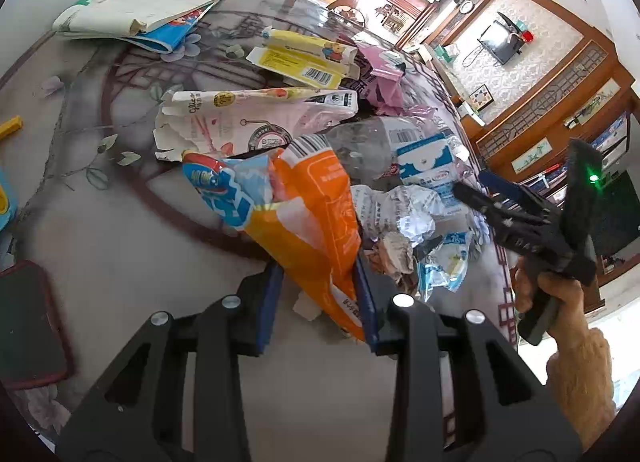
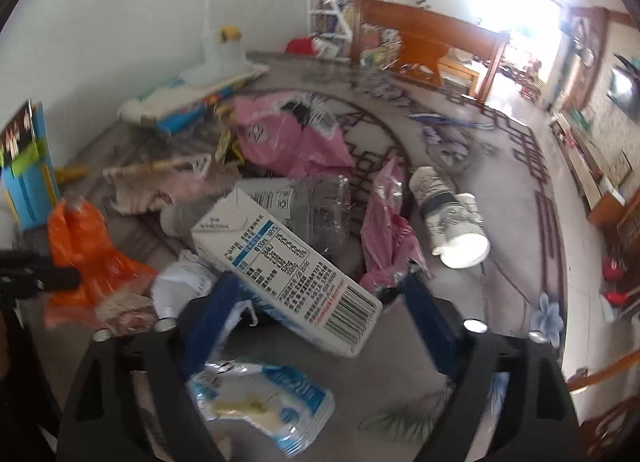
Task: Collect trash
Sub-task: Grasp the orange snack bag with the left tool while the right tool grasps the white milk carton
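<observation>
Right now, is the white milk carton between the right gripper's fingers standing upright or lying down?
Lying down. The milk carton rests on its side on the trash pile, its gabled top toward the far left and its barcode end toward the camera.

Orange-and-white crinkled snack wrapper (image 1: 316, 238) with black barcode stripes. White milk carton (image 2: 288, 266) banded blue, black print, red line of text. Pink plastic bag (image 2: 288, 134) with black-and-white patches. White paper cups (image 2: 448, 214) with dark bands. Grey tablecloth (image 1: 120, 190), maroon lattice, pale flowers. Yellow flattened box (image 1: 304, 58).
</observation>
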Available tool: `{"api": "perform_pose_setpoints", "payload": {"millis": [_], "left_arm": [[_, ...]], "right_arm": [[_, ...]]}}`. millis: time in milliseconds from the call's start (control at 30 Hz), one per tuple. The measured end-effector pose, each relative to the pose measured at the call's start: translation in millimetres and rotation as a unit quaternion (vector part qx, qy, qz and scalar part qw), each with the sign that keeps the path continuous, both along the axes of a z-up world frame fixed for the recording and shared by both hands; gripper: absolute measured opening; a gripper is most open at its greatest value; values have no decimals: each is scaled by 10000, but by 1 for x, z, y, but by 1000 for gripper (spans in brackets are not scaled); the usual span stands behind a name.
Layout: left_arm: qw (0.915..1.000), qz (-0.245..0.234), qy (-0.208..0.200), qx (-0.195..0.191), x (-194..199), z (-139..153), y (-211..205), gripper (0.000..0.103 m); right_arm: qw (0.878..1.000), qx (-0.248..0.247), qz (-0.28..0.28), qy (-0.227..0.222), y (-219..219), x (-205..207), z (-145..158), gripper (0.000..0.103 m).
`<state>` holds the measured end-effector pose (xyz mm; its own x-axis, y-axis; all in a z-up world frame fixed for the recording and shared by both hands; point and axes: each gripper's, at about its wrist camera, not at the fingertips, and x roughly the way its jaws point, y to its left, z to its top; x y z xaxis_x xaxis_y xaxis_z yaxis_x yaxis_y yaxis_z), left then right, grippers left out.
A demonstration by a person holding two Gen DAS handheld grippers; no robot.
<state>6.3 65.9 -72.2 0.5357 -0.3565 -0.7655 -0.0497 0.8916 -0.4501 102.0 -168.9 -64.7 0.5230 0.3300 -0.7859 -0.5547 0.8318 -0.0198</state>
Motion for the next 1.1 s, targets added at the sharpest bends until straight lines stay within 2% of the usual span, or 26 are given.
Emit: {"api": "perform_pose_setpoints", "payload": {"millis": [100,133,167,233,267,333,400,433,467,500,533,567,700,800,867,967,1100], "left_arm": [[9999,100,51,-64,3,-4,3,34],[9998,138,62,-107,5,-6,4,35],[9998,158,66,-133,6,-7,5,35],[9996,215,56,-154,7,-8,6,38],[9996,247,47,-159,7,-8,7,39],[9991,380,25,-172,6,-8,11,41],[9986,481,14,-226,5,-8,15,43],[9982,536,4,-267,5,-8,17,44],[9979,568,-5,-309,4,-8,19,46],[9973,632,-31,-377,3,-7,21,50],[9968,685,-53,-410,2,-7,23,52],[9964,735,-68,-425,2,-7,24,52],[9941,957,-96,-494,0,-7,34,53],[9923,1086,-52,-590,0,-9,40,57],[9919,1120,-44,-597,0,-9,40,58],[9908,1221,-37,-575,0,-11,39,65],[9908,1219,4,-585,1,-16,34,71]], "right_arm": [[9992,-173,202,309,4,4,-16,83],[9989,-216,221,364,6,4,-19,71],[9988,-278,237,341,7,2,-19,56],[9971,-155,406,620,11,-4,-16,36],[9962,-58,450,738,12,-5,-13,2],[9914,219,436,1210,13,-7,-10,0],[9858,529,465,1526,14,-12,-8,0],[9855,539,503,1530,15,-15,-6,1],[9867,504,505,1463,17,-17,-4,7],[9897,447,461,1277,18,-20,-1,17],[9911,462,437,1172,18,-21,2,38],[9925,539,376,1029,17,-22,5,53],[9956,622,158,679,9,-20,16,54],[9962,715,-102,482,-1,-21,25,62],[9950,876,-348,337,-9,-19,30,71],[9905,1129,-784,91,-17,-11,35,72],[9836,1345,-1199,120,-13,2,28,72]]}}
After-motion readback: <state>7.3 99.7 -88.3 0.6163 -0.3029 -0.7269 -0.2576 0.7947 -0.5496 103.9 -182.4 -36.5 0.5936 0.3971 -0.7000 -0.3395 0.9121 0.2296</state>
